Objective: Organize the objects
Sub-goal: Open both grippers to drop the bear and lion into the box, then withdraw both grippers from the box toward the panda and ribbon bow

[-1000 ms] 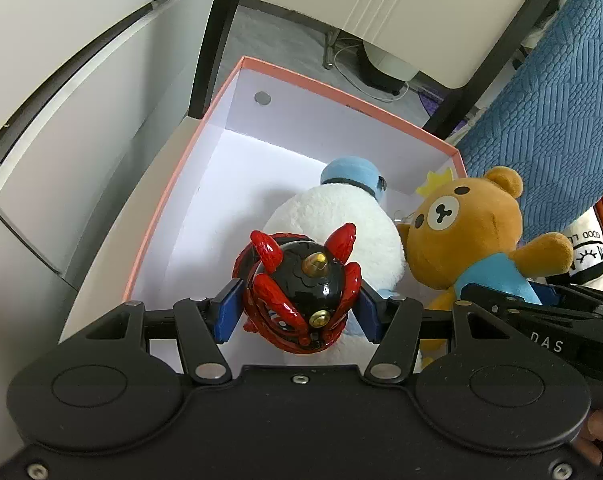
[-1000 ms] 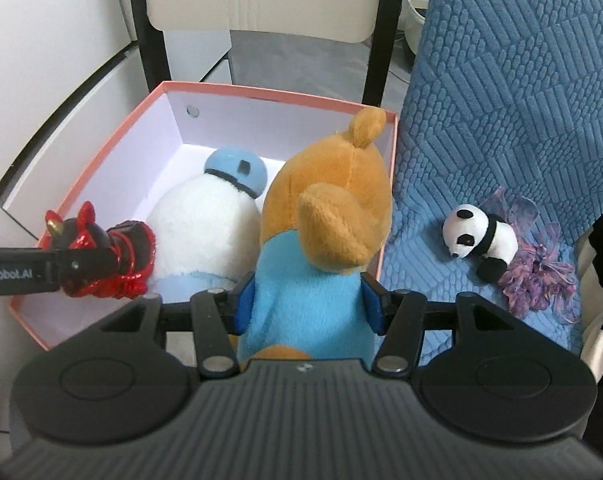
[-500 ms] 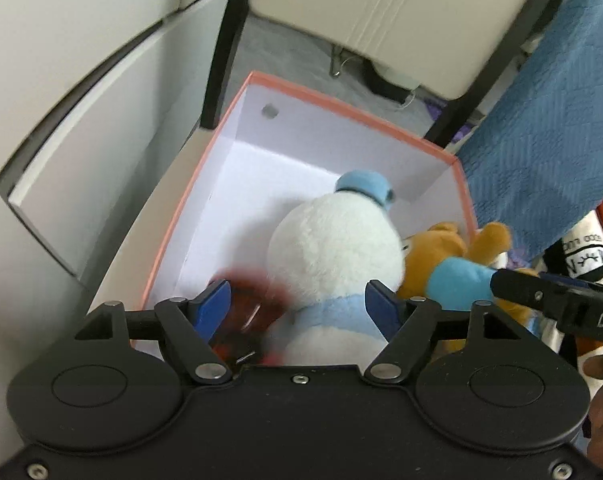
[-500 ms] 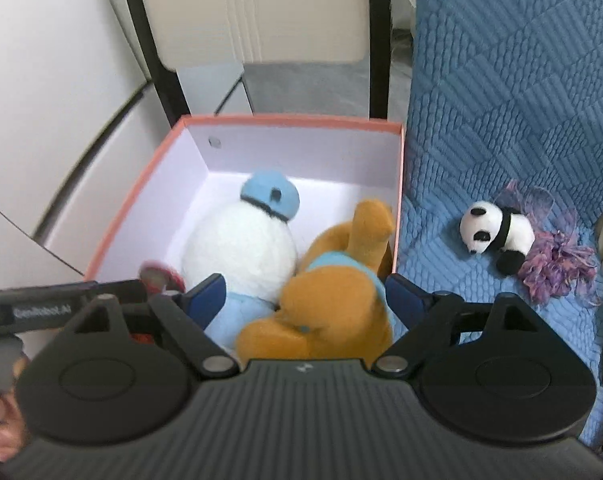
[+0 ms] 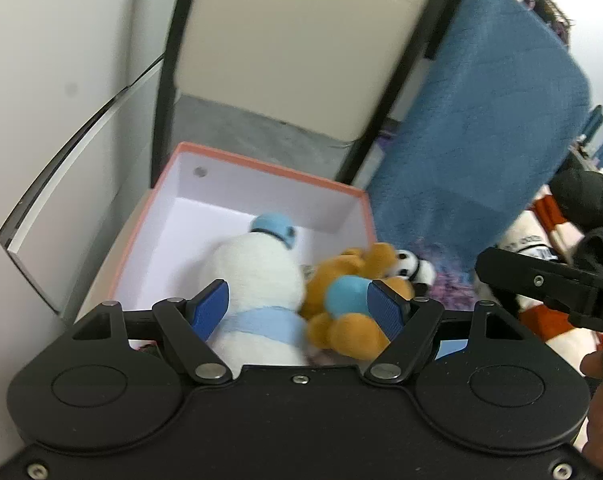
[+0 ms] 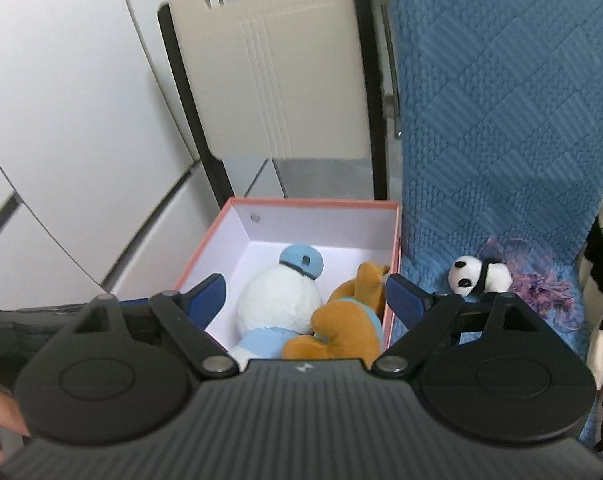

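A pink-rimmed white box (image 6: pixel 313 202) holds a white plush with a blue cap (image 6: pixel 281 300) and a brown bear in a blue shirt (image 6: pixel 349 312), lying on its side. My right gripper (image 6: pixel 305 292) hangs open above them, gripping nothing. In the left wrist view my left gripper (image 5: pixel 299 300) is also open over the box (image 5: pixel 261 168), well above the white plush (image 5: pixel 257 268) and the bear (image 5: pixel 353 280). A small panda (image 6: pixel 477 276) lies outside the box on the blue cover. The red-and-black toy is hidden behind the left gripper's body.
A blue quilted cover (image 6: pixel 501 120) lies right of the box, with a purple fluffy item (image 6: pixel 541 284) beside the panda. White cabinet doors (image 6: pixel 61 120) stand on the left, and a beige panel in a black frame (image 6: pixel 281 60) stands behind. A hand (image 5: pixel 597 364) holds the right gripper.
Both grippers opened and rose away from the box. The left let go of the red-and-black toy and the right let go of the bear, and both now lie in the box.
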A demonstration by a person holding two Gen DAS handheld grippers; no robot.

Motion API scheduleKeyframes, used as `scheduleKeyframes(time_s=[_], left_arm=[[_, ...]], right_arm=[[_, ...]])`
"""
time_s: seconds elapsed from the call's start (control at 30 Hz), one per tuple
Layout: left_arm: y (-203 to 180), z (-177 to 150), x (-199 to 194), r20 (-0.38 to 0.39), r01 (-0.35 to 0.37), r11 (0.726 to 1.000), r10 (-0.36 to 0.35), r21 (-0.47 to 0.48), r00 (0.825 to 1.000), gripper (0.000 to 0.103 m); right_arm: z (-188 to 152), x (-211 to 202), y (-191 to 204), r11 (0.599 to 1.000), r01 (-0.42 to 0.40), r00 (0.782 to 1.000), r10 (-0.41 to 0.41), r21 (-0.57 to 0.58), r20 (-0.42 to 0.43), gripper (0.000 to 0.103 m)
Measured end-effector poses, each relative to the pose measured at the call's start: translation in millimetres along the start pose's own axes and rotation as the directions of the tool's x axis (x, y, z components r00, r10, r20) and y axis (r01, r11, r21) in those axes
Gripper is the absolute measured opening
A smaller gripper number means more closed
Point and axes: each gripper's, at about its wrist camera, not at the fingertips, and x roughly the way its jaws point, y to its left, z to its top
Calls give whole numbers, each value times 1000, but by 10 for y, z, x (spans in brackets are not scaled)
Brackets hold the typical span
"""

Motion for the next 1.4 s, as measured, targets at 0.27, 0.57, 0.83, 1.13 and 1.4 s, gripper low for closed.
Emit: scheduleKeyframes(time_s=[0.27, 0.57, 0.83, 1.13, 1.4], left_arm=[[-491, -251, -354, 29, 48, 996, -50, 68, 998, 75], [-957, -580, -748, 80, 72, 993, -79, 89, 994, 81], [-1413, -978, -919, 93, 91, 987, -105, 136, 990, 90], [-1763, -1361, -944, 94, 120, 979, -137, 167, 986, 102], [-1917, -1611, -814, 77, 130, 973, -147, 190, 986, 102]], right_arm=[[-179, -617, -186, 999, 10, 997, -12, 30, 76, 88], [-483, -1228, -496, 998, 49, 991, -55, 49, 124, 88], [-824, -1571, -840, 994, 54, 990, -66, 93, 128, 88], [-1181, -1796, -1202, 986, 104, 981, -123, 132, 151, 90], [-1552, -1759, -1483, 975, 126, 981, -150, 186, 124, 90]])
